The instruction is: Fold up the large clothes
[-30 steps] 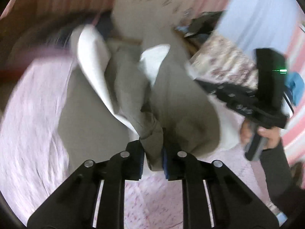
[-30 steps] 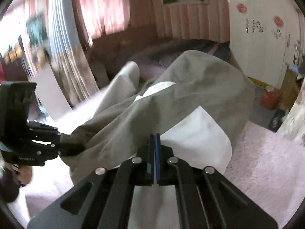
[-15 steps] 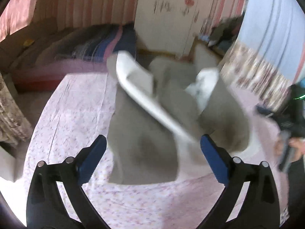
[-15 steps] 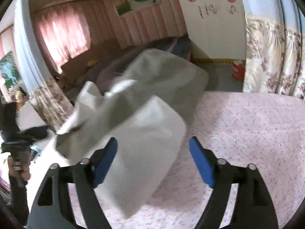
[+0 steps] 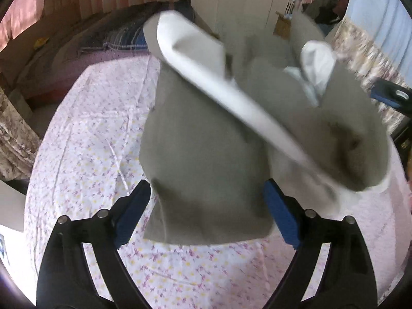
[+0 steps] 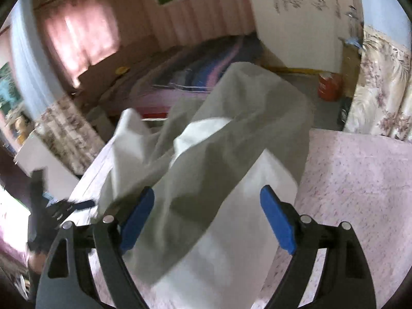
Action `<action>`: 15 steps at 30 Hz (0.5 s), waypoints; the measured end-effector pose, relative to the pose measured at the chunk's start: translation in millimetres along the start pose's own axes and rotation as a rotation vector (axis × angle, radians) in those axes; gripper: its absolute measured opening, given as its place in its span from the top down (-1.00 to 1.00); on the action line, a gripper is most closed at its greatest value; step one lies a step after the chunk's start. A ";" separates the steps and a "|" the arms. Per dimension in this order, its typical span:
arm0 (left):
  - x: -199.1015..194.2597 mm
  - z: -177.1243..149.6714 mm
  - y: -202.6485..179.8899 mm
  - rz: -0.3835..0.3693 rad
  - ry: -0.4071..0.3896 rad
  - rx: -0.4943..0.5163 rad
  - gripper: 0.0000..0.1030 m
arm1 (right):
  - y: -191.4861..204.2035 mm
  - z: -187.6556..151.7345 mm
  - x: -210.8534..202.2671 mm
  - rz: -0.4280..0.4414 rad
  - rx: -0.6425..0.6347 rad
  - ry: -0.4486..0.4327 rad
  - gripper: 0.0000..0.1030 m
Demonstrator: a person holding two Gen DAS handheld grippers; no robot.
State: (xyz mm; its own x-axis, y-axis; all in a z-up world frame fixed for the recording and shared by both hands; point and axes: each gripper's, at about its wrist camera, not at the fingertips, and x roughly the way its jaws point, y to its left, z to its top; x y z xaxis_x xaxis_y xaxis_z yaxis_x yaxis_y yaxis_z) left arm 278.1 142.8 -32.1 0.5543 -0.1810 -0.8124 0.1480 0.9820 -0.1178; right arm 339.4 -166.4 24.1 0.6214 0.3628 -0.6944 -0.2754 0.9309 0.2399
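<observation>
My left claw hangs over the bed, tilted down toward it, with its blue pads spread wide and just now drawing in a little; the near edge of the grey garment lies in the gap between them, but neither pad presses on it. That garment, grey outside with a white lining turned out in a long diagonal band, is blurred and bunched up above the flowered pink bedsheet, its lower edge nearest my left claw and its far end rising toward the wardrobe at the back of the room. From my right wrist I see the same garment heaped between my right claw and the far side of the bed; the jaws there stand wide and are easing a touch wider, and the cloth passes through the gap without the blue pads gripping it. The white lining shows below the grey fold, close to my right claw. In that view my left claw appears as a dark blur at the left edge, and in the left view a blue pad of my right claw peeks in at the right edge. A striped blanket lies on the second bed behind, and an orange container stands on the floor by the flowered curtain.
</observation>
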 end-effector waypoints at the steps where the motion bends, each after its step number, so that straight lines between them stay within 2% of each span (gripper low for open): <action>1: -5.0 1.1 -3.7 -0.018 -0.020 0.000 -0.71 | 1.0 3.7 1.4 -0.015 -0.017 0.002 -0.64; 4: -44.9 14.2 -17.5 -0.100 -0.110 0.032 -0.76 | -2.2 -0.2 -6.4 -0.032 -0.076 -0.035 -0.64; 7: -55.2 31.2 -37.2 -0.173 -0.125 0.072 -0.90 | -20.6 -10.3 -13.8 -0.055 -0.085 -0.062 -0.64; 9: -42.2 45.5 -61.1 -0.202 -0.087 0.112 -0.90 | -36.2 -16.8 -8.2 -0.058 -0.070 -0.031 -0.55; 11: -22.2 51.3 -84.3 -0.186 -0.047 0.163 -0.90 | -48.2 -28.7 -3.4 -0.071 -0.083 -0.002 -0.37; 13: 2.6 54.2 -100.5 -0.169 0.011 0.187 -0.90 | -55.5 -40.4 -2.3 -0.095 -0.117 -0.005 -0.34; 15: 27.2 55.0 -108.9 -0.182 0.075 0.180 -0.87 | -64.6 -52.8 1.3 -0.105 -0.141 0.005 -0.34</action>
State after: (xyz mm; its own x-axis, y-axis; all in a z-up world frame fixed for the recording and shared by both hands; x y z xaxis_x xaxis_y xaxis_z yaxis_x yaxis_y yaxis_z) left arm 322.1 28.0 -9.9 0.4442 -0.3422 -0.8280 0.3865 0.9070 -0.1675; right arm 319.3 -228.3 -28.1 0.6486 0.2630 -0.7142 -0.3093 0.9485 0.0683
